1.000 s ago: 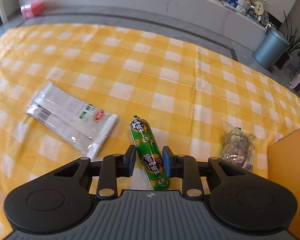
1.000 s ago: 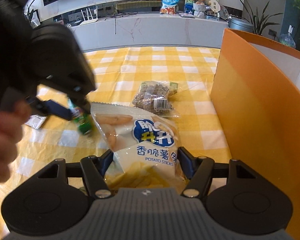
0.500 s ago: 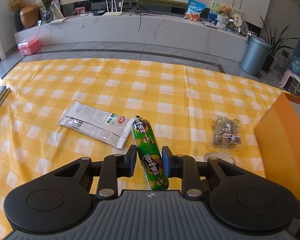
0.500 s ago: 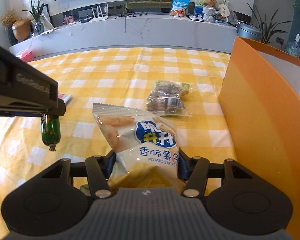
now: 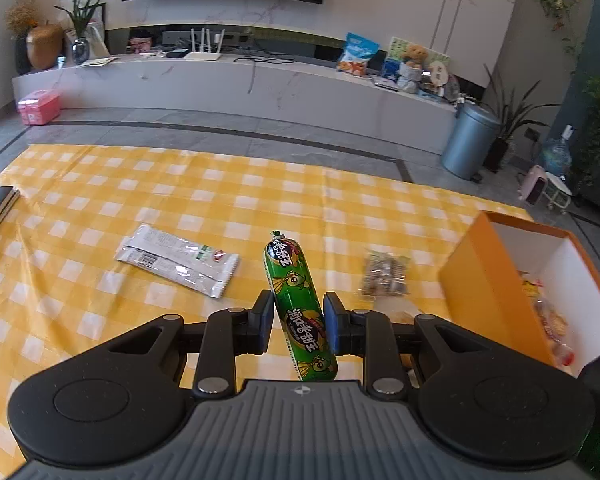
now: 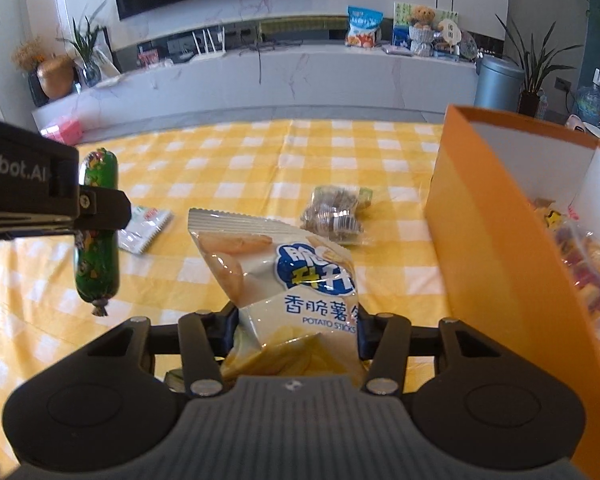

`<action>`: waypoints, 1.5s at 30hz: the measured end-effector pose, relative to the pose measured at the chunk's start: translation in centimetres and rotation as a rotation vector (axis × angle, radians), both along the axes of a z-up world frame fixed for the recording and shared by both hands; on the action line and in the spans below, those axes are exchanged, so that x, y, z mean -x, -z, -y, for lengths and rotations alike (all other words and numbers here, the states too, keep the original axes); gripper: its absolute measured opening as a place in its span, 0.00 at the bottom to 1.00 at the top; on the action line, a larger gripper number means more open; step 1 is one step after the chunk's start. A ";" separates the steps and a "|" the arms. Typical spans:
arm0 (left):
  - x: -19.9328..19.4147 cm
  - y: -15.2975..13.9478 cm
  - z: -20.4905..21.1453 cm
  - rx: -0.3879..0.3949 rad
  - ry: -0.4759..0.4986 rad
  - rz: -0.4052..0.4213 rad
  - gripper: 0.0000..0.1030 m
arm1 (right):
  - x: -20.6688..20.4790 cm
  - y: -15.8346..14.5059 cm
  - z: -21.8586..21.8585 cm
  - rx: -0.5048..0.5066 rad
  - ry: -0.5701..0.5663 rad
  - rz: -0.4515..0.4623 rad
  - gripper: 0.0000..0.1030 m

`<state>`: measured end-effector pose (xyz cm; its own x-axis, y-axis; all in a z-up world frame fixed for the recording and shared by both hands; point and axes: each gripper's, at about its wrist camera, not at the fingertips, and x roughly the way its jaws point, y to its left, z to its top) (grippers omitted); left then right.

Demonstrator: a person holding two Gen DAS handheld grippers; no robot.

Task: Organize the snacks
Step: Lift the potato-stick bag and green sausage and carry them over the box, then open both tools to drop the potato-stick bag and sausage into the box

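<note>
The left gripper (image 5: 296, 322) is clamping a green sausage (image 5: 298, 306), holding it above the checkered tablecloth (image 5: 220, 200), left of the orange box (image 6: 500, 240). The right gripper (image 6: 296, 330) is gripping a potato sticks bag (image 6: 292, 276) just beside that box's left wall.

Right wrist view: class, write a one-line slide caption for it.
Right gripper holds a potato stick bag beside the orange box; left gripper holds a green sausage.

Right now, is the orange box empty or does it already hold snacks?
Not empty: wrapped snacks lie inside the orange box, visible against its white inner wall.
</note>
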<state>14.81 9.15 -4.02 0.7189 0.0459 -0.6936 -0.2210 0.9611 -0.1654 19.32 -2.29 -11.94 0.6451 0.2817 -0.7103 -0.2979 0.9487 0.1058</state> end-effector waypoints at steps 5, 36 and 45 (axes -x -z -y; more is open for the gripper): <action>1.4 -2.7 1.1 0.025 0.049 0.077 0.29 | 1.6 -3.5 2.3 -0.082 -0.017 0.054 0.48; -6.2 -2.9 13.2 0.116 0.441 0.103 0.28 | 0.7 -3.6 22.9 -0.121 0.570 0.073 0.93; -9.8 0.1 15.7 0.090 0.479 0.061 0.28 | 1.0 -4.5 25.3 -0.193 0.659 0.097 0.90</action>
